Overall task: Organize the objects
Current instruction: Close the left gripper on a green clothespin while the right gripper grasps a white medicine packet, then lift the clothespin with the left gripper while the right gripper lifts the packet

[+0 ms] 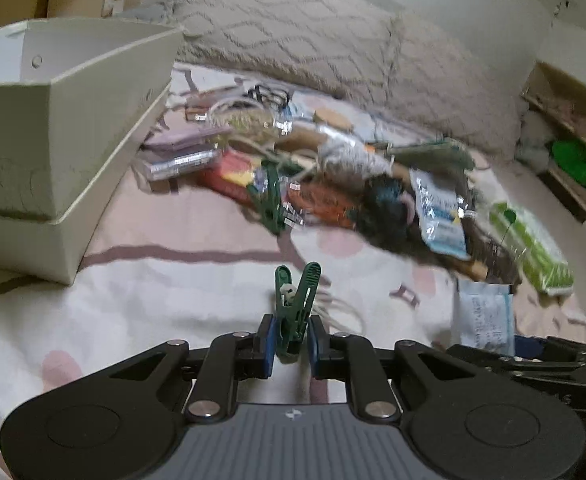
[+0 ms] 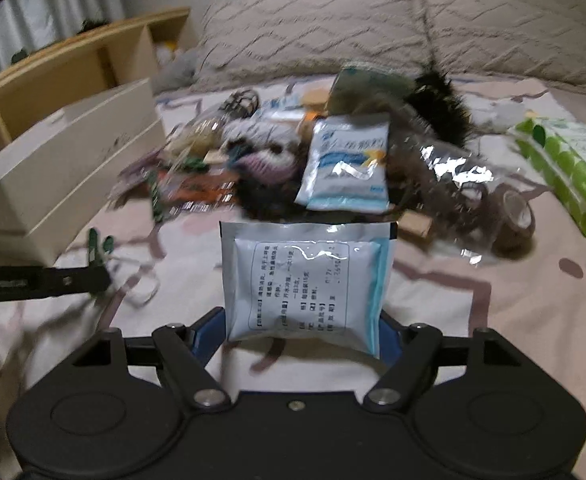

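My left gripper [image 1: 291, 340] is shut on a green clothes peg [image 1: 297, 304], which stands up between the blue pads above the bedsheet. The right wrist view shows the same peg [image 2: 97, 246] at the left. My right gripper [image 2: 305, 332] holds a white and blue printed sachet [image 2: 305, 280] by its two side edges, jaws wide, lifted a little off the bed. That sachet [image 1: 485, 316] also shows at the lower right of the left wrist view. A blurred pile of mixed small objects [image 1: 333, 168] lies on the bed beyond both grippers.
A white open box [image 1: 53, 120] sits on the bed to the left. A green tissue pack [image 2: 565, 172] lies at the right. A second green peg [image 1: 271, 196] rests in the pile. Grey pillows [image 2: 333, 20] line the back; wooden shelves [image 2: 73, 64] stand behind the box.
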